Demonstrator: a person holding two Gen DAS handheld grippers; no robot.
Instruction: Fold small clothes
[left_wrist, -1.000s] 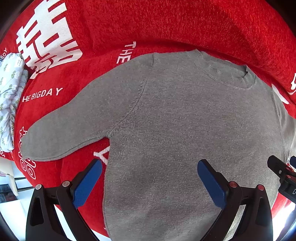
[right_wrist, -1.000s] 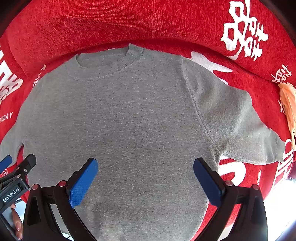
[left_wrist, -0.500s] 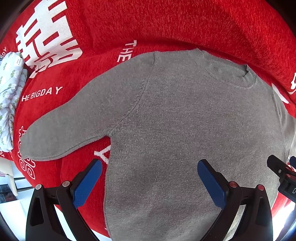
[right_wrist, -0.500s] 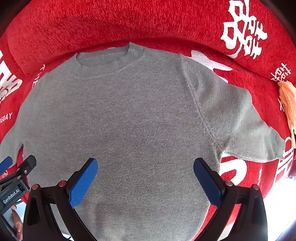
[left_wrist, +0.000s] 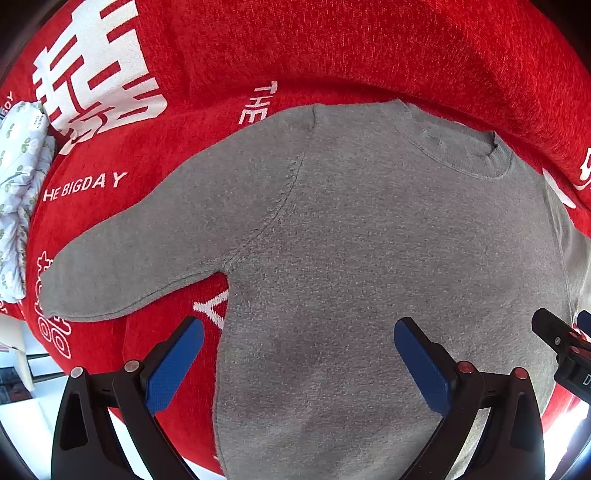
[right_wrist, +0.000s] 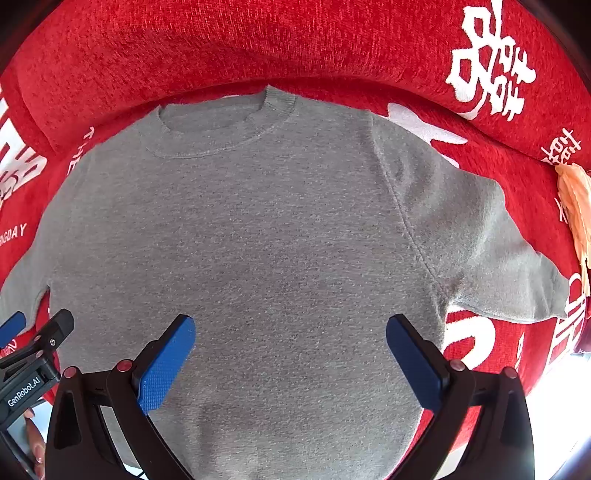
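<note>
Hovered with left gripper (left_wrist: 299, 354) and right gripper (right_wrist: 291, 350) spread wide and empty over grey sweater (right_wrist: 258, 240) lying flat on red cover (right_wrist: 184, 48), folding seemingly unstarted, next probably pinching a sleeve (left_wrist: 140, 258) inward.

One grey knitted sweater (left_wrist: 369, 258) with a round ribbed collar, spread flat across the middle of one red plush cover (left_wrist: 332, 48) printed in white letters and characters. Two short sleeves (left_wrist: 140, 258) on it, one out toward each side edge of the cover. One white folded cloth with a small green leaf print (left_wrist: 20, 192) at the cover's left edge. One pale orange crumpled cloth (right_wrist: 576, 214) at the cover's right edge. Two hand-held grippers in all: the left gripper (left_wrist: 299, 363) and the right gripper (right_wrist: 290, 360). Two blue textured pads (left_wrist: 171, 367) on each, four in total, each pair spread wide apart.
</note>
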